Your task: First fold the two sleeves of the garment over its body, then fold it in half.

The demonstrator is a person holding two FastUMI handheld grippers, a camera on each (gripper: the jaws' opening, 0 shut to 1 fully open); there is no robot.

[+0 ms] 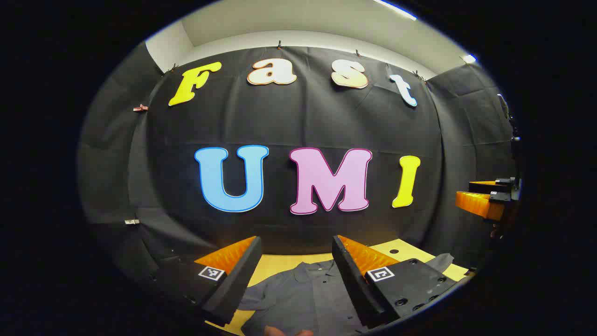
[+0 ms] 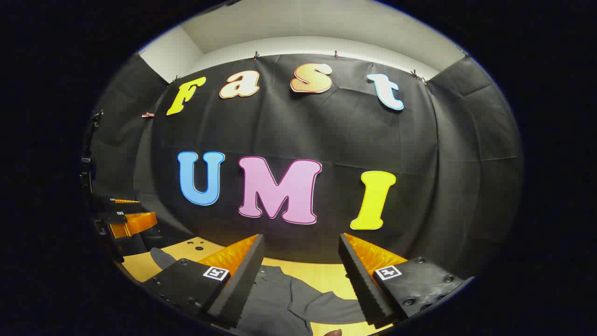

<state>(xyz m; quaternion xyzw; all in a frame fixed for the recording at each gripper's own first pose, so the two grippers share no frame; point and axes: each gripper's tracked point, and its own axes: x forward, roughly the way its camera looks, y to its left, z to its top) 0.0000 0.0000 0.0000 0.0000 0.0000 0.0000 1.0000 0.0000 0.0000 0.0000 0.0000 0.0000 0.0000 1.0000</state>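
A dark grey collared shirt (image 1: 298,296) lies spread on the yellow table (image 1: 275,263), collar toward the booth wall. My left gripper (image 1: 296,240) hovers above it, open, with nothing between its fingers. One sleeve end (image 1: 443,259) pokes out past the right finger. In the right gripper view the same shirt (image 2: 275,301) lies below my right gripper (image 2: 301,238), which is also open and holds nothing. A sleeve (image 2: 326,303) stretches to the right across the table (image 2: 317,273). Each gripper shows in the other's view, at the same height: the right gripper (image 1: 485,200) and the left gripper (image 2: 128,219).
The black cloth wall stands close behind the table's far edge. Small round holes (image 2: 198,245) mark the table's corner (image 1: 394,251). A bit of a hand (image 1: 287,332) peeks in at the bottom edge of the left gripper view.
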